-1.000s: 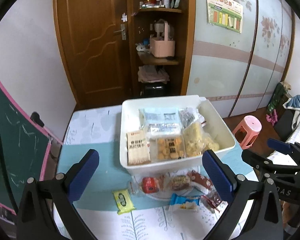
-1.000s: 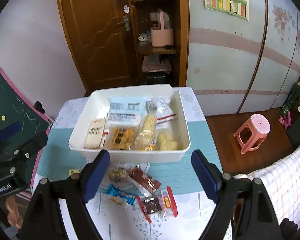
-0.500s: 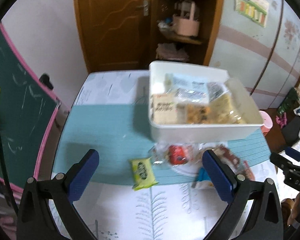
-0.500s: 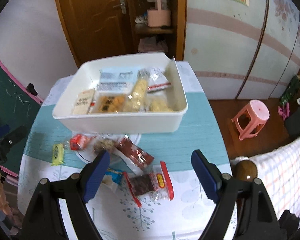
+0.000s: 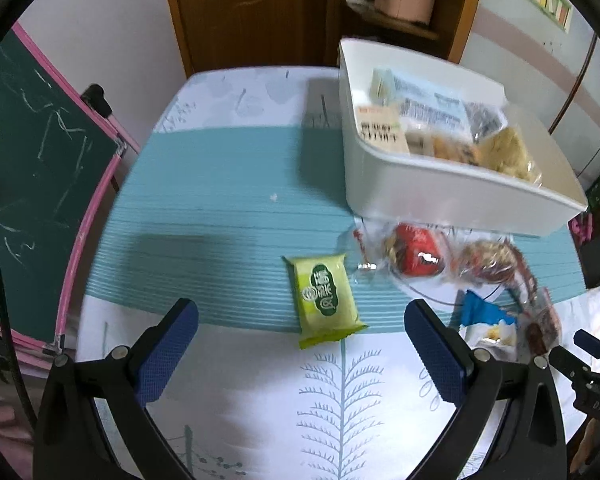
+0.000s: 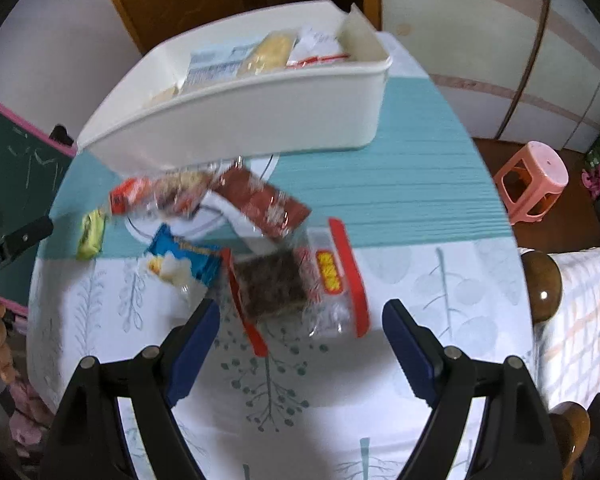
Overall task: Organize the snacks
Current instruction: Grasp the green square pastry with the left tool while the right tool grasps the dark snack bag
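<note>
A white bin [image 5: 452,192] [image 6: 260,116] holding several snack packets stands on the table. In front of it loose snacks lie around a white plate [image 6: 204,224]: a green packet [image 5: 326,294] [image 6: 90,234], a red one [image 5: 418,254], a blue one [image 6: 184,260] [image 5: 486,320], a dark red one [image 6: 264,200], and a clear red-edged pack with a brown cake [image 6: 296,280]. My left gripper [image 5: 300,344] is open, just short of the green packet. My right gripper [image 6: 300,332] is open, just short of the red-edged pack.
A chalkboard [image 5: 28,184] leans at the table's left edge. A pink stool [image 6: 534,178] stands on the floor to the right. A wooden bedpost knob [image 6: 542,284] and a checked bedcover sit at the table's right edge. A door and shelves are behind.
Both grippers have come down and closer to the table. The left has swung left over the green packet, the right over the red-edged pack. Both stayed open.
</note>
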The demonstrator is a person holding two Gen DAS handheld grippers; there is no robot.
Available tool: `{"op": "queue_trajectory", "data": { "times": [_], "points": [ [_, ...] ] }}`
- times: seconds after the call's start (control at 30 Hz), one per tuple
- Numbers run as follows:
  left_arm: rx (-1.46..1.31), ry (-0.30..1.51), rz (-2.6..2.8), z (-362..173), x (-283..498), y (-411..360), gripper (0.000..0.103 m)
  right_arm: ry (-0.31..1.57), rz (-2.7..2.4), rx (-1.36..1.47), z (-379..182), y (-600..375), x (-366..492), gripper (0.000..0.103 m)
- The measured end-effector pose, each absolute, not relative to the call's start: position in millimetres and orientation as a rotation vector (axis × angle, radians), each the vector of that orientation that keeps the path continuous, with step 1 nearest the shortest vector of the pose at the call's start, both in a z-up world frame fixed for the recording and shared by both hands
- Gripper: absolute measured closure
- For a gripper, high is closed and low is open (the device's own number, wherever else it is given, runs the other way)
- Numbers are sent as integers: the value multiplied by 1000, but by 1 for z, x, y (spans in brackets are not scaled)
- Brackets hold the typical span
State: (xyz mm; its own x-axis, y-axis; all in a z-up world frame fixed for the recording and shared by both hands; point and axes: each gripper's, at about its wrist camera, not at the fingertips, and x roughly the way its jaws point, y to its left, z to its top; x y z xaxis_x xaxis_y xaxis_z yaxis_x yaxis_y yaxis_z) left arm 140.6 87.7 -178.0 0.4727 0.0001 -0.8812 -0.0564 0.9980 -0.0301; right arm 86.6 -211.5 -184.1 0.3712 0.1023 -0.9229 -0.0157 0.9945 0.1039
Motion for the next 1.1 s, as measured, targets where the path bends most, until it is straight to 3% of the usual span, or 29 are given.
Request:
{"op": "queue_trajectory", "data": {
  "times": [0.4,0.6,0.7,0.77,0.8,0.87,0.93,1.1],
  "points": [
    [-93,1150,16,-207,159,85,0,1211,110,29,-203,-200,105,20],
    [-103,1168,5,-217,165,85,2,1183,121,-20,-206,-196,109,32],
    [-110,1187,-14,-223,168,82,20,1176,95,-61,-206,-196,109,43],
    [-121,1215,-27,-231,170,81,40,1178,98,-51,-207,-198,110,44],
    [-110,1201,-19,-231,169,79,40,1179,99,-49,-206,-199,110,44],
    [-89,1195,-20,-232,170,75,52,1177,96,-64,-206,-198,110,45],
    [-70,1185,-18,-231,169,71,65,1156,92,-81,-206,-197,107,57],
    [-65,1172,-25,-231,164,70,67,1126,97,-52,-206,-202,102,60]
  ]
}}
